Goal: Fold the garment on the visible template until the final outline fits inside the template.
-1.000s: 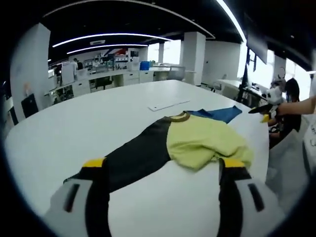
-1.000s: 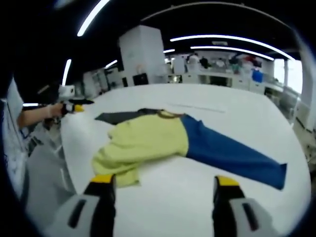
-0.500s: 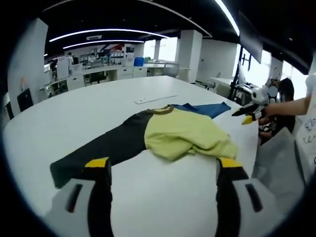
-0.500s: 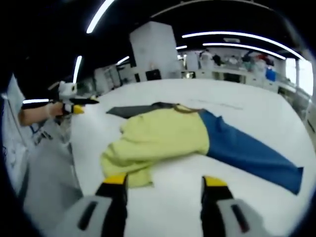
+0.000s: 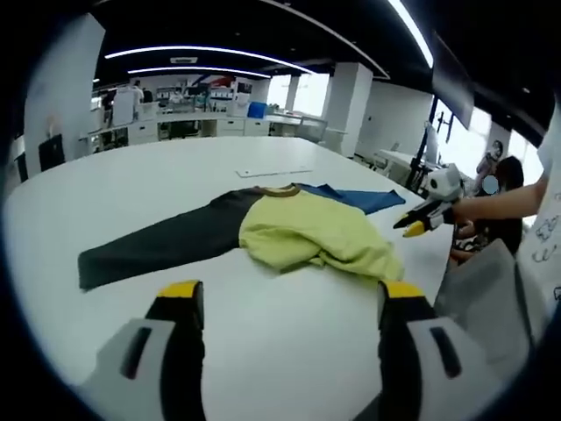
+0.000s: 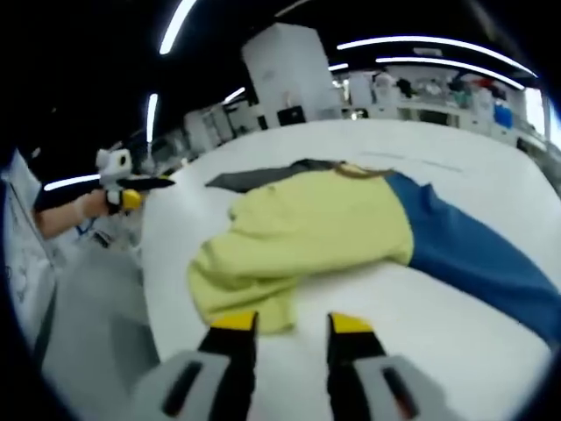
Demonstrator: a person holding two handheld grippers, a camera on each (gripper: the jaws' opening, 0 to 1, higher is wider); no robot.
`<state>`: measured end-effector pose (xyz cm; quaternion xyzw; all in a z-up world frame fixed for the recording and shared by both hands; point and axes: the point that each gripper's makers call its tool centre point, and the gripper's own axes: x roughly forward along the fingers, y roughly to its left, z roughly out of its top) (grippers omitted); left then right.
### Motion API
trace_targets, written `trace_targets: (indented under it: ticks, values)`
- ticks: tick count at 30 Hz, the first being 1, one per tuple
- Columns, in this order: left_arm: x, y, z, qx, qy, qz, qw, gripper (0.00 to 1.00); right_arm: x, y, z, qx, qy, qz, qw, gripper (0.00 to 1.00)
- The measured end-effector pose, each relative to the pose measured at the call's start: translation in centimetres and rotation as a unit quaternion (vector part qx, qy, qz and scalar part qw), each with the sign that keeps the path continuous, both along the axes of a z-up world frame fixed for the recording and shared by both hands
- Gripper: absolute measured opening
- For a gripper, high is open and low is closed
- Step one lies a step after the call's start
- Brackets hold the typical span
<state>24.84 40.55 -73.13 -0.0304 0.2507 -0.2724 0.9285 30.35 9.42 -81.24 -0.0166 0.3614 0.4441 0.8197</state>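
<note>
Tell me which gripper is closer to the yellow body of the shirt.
Right. The right gripper hovers at the rumpled hem of the yellow shirt body, jaws narrowly parted. The left gripper hangs back over bare white table, jaws wide apart.

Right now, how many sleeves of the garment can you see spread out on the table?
2. The dark sleeve extends from the yellow body on one side, and the blue sleeve extends on the opposite side. The yellow body is bunched, so folds may hide more fabric.
</note>
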Motion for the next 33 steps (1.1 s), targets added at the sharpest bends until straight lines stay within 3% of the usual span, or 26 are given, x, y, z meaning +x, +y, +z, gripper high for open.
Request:
trace_targets:
  ticks: [11, 14, 18, 33]
  values:
    - [-1.6, 0.0, -0.3, -0.001, 0.006, 0.017, 0.9998, 0.73, -0.3, 1.8, -2.6, -0.015, 0.031, 0.026, 0.9991, 0.13]
    - [-1.6, -0.2, -0.5, -0.006, 0.011, 0.016, 0.9998, 0.71, -0.4, 1.8, -3.0, -0.017, 0.04, 0.025, 0.9988, 0.03]
    - [-1.6, -1.4, -1.1, -0.018, 0.023, 0.009, 0.9995, 0.62, -0.8, 1.7, -2.1, -0.007, 0.033, 0.023, 0.9992, 0.0]
    - [0.8, -7.6, -3.5, -0.042, 0.051, -0.048, 0.9967, 0.54, -2.6, -0.5, 1.4, 0.032, 0.019, -0.025, 0.999, 0.0]
